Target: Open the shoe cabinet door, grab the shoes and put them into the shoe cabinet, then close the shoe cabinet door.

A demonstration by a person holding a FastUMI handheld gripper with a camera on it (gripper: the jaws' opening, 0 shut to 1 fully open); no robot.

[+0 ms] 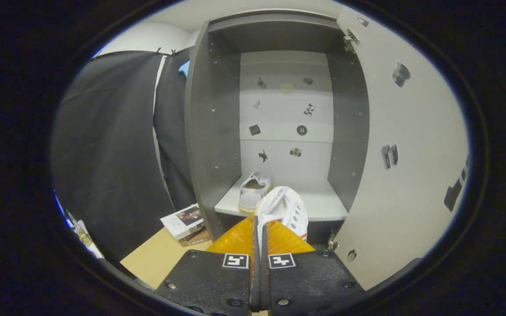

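The grey shoe cabinet (211, 131) stands straight ahead with its white door (406, 175) swung open to the right. One white shoe (253, 189) rests on the cabinet's bottom shelf (323, 206), toward its left side. My gripper (260, 224) is shut on a second white shoe (286, 208), pinching its rim between the fingers. That shoe hangs just in front of the shelf's front edge, to the right of the first one. The back panel (286, 118) of the cabinet carries several small stickers.
A short stack of books (185, 221) lies on a tan surface (160, 259) left of the cabinet's base. Black cloth (108, 153) hangs to the left. The open door's lower hinge (333, 242) sits near my fingers on the right.
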